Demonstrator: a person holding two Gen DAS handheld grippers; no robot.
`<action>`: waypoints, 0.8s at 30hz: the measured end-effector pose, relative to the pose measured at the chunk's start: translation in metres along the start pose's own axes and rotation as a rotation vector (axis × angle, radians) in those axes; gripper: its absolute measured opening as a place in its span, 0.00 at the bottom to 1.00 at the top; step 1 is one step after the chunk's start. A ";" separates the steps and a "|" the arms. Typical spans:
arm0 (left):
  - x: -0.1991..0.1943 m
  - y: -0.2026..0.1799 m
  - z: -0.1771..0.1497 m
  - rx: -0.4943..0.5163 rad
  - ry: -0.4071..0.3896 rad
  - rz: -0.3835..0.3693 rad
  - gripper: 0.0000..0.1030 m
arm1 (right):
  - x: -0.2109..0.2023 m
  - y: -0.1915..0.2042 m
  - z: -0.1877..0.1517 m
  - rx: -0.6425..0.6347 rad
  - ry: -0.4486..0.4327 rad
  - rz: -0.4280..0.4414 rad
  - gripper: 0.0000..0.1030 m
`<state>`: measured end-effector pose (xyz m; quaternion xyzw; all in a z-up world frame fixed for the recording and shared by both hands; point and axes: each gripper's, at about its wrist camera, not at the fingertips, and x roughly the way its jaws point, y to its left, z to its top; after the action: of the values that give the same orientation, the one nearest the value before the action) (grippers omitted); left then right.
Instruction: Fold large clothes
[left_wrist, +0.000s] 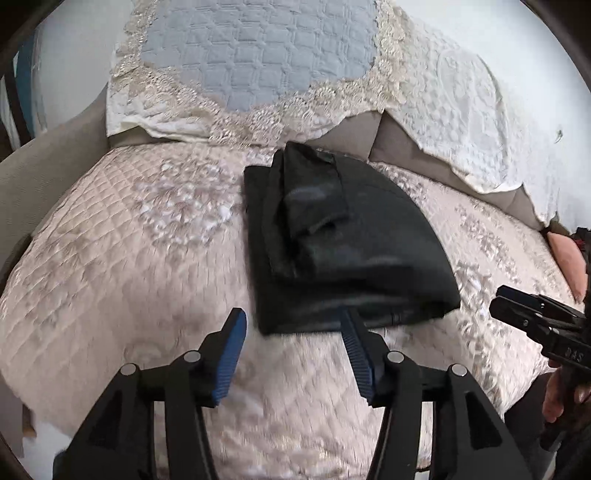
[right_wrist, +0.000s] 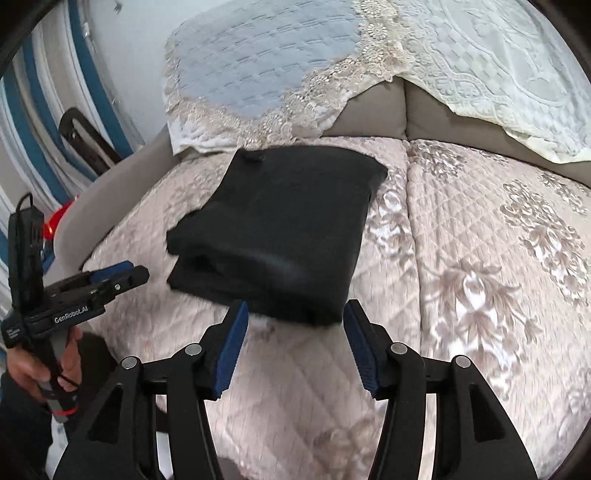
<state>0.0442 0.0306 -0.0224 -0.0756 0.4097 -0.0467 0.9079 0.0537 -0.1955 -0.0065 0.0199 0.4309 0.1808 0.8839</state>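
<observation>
1. the black folded fabric garment (left_wrist: 343, 243) lies as a compact rectangular stack on the beige quilted sofa cover with floral embroidery (left_wrist: 129, 258), toward the back of the seat, its far edge just short of the lace-trimmed pale blue quilted backrest throw (left_wrist: 251, 59). it looks nearly or fully folded, so the work seems to be at its tidying end.

2. the left gripper (left_wrist: 291, 332) sits at the near edge of the garment, jaws spread wide with nothing between them; one blue pad touches or overlaps the garment's front hem, the other is over bare cover beside the garment. that stance suits either letting go of a finished fold or lining up to pinch the hem.

3. the right gripper (right_wrist: 295, 317) also faces the garment's near edge, jaws spread and empty, both pads flanking the nearest corner. in the left wrist view it appears off to the garment's right side, apart from the cloth.

4. a narrower folded strip lies lengthwise on top of the garment, likely a sleeve or leg tucked inward to keep the stack square.

5. the white embossed lace throw (right_wrist: 498, 66) drapes the sofa back behind and right of the garment, clear of it.

6. the soft cloth may slump if nudged.
</observation>
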 end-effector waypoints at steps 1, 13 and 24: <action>-0.001 0.000 -0.003 -0.009 0.005 0.002 0.54 | -0.001 0.002 -0.003 -0.009 0.001 -0.009 0.53; -0.003 -0.002 -0.016 -0.044 0.024 0.031 0.54 | -0.007 0.016 -0.015 -0.038 0.009 -0.026 0.54; -0.007 -0.012 -0.020 -0.002 0.012 0.066 0.54 | -0.005 0.022 -0.016 -0.046 0.019 -0.023 0.54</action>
<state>0.0241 0.0179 -0.0285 -0.0628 0.4173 -0.0168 0.9064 0.0315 -0.1792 -0.0086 -0.0073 0.4354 0.1806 0.8819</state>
